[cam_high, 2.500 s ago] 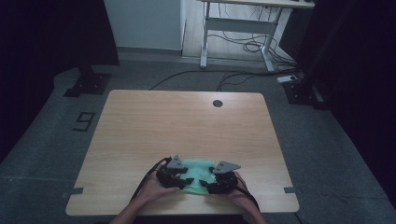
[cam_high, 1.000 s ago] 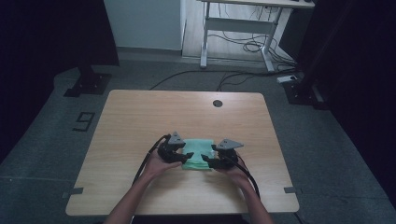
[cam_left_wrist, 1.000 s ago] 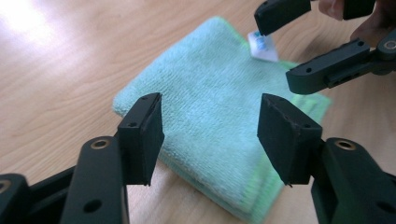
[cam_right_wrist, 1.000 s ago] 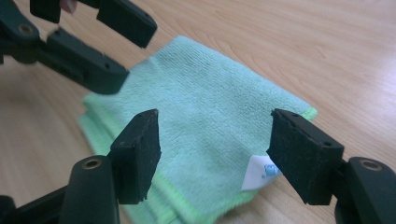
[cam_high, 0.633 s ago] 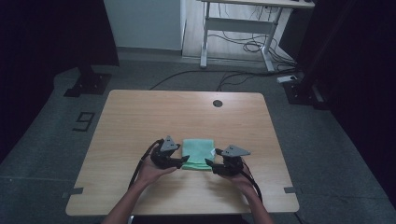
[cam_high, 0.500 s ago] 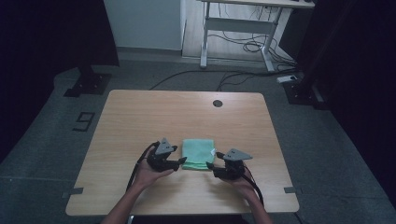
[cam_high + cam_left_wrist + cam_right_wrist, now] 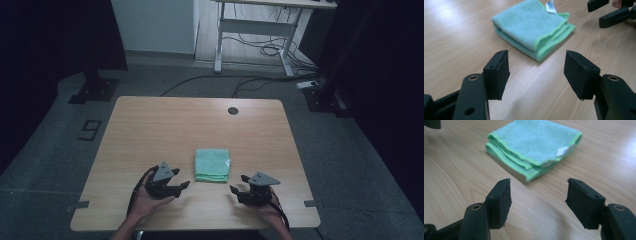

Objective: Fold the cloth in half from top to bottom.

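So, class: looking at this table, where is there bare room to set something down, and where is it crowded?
The table is bare across its far half, from the green folded cloth up to the round cable hole, and along both side edges. The near edge is crowded: the left tongs and right tongs flank the cloth, both open and apart from it.

Both tools have let go of the folded green cloth and drawn back toward the person's edge of the worktop. 2.5 s ago they met over the cloth, close together and covering part of it. The left tool now sits apart from the cloth's near left corner, the right tool apart from its near right corner, each with jaws spread wide and empty. The cloth lies fully uncovered, a little farther up the worktop.
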A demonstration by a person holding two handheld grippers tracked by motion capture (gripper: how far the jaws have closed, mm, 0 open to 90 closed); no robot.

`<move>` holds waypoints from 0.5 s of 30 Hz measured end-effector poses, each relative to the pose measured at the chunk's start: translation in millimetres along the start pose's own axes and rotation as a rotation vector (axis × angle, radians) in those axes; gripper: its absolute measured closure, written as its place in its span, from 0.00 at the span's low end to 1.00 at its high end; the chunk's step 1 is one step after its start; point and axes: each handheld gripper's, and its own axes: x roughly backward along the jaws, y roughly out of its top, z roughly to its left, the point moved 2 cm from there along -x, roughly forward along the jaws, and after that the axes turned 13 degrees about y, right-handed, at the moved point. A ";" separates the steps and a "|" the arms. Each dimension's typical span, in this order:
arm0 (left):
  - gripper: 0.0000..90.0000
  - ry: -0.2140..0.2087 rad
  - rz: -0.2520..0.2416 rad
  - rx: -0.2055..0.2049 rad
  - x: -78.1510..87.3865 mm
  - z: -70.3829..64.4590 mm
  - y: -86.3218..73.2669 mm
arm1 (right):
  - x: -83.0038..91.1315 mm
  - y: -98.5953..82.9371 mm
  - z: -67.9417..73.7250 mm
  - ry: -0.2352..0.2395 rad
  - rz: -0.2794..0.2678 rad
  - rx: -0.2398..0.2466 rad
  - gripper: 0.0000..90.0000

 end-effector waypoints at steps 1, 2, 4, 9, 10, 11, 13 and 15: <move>0.41 0.005 0.007 -0.009 0.7 -0.4 -2.0 | 2.1 -1.9 0.4 -0.002 -0.003 -0.003 0.40; 0.41 0.012 0.008 -0.010 0.9 -0.5 -3.2 | 4.2 -3.8 0.6 0.000 -0.005 -0.007 0.40; 0.41 0.012 0.013 -0.008 0.9 0.2 -4.6 | 6.0 -6.5 1.3 0.004 -0.003 -0.008 0.40; 0.41 0.024 0.014 -0.015 3.7 -0.5 -6.3 | 8.0 -8.0 4.5 0.011 0.002 -0.004 0.40; 0.41 0.022 0.012 -0.013 4.5 -0.6 -6.6 | 8.3 -8.2 5.0 0.010 0.005 -0.003 0.40; 0.41 0.021 0.013 -0.011 4.7 -0.7 -7.1 | 8.5 -8.5 5.2 0.010 0.004 -0.004 0.40; 0.41 0.020 0.022 -0.009 4.2 -0.8 -8.9 | 8.5 -8.7 5.4 0.012 0.004 -0.005 0.40; 0.41 0.019 0.027 -0.007 3.6 -0.7 -9.6 | 8.4 -8.7 5.9 0.013 0.005 -0.005 0.40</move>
